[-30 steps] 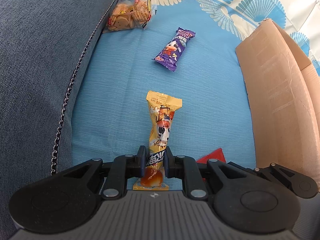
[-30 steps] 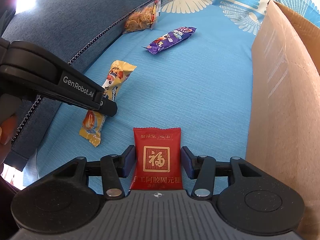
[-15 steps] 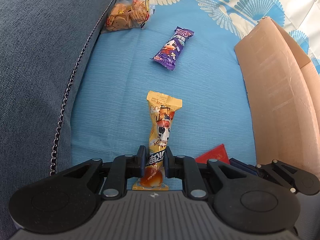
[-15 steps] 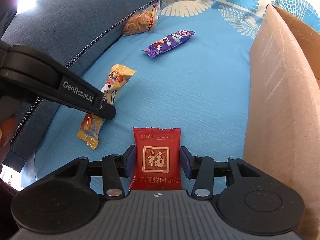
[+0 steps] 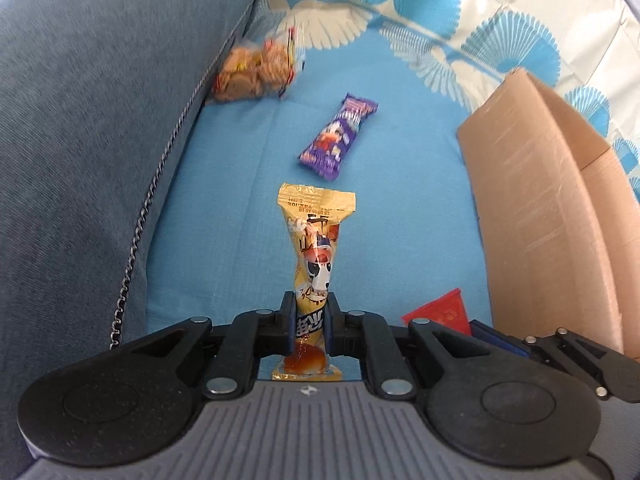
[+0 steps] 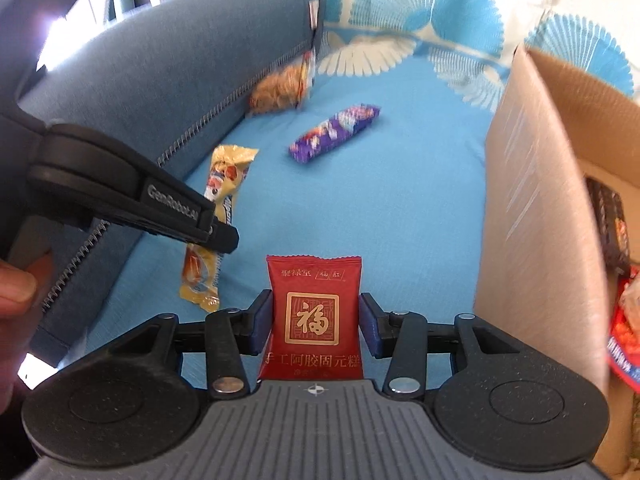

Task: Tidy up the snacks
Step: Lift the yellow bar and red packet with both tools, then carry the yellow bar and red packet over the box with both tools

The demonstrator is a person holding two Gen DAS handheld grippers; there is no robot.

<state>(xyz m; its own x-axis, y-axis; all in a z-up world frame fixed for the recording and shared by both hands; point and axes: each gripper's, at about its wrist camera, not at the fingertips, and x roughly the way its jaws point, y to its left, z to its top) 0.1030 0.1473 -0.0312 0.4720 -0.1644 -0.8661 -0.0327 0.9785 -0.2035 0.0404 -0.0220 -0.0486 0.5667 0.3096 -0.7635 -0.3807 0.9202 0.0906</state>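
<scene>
The left hand-held gripper was clamped tight on the yellow pack, and the right hand-held gripper held the red pack between half-spread pads, apparently touching its edges. Beside the right one stood the box with a few packs already inside, so sorting was partly done. Ahead on the blue sofa a purple bar and a cracker bag were still to go. The box's contents were cut off and blurred.
</scene>
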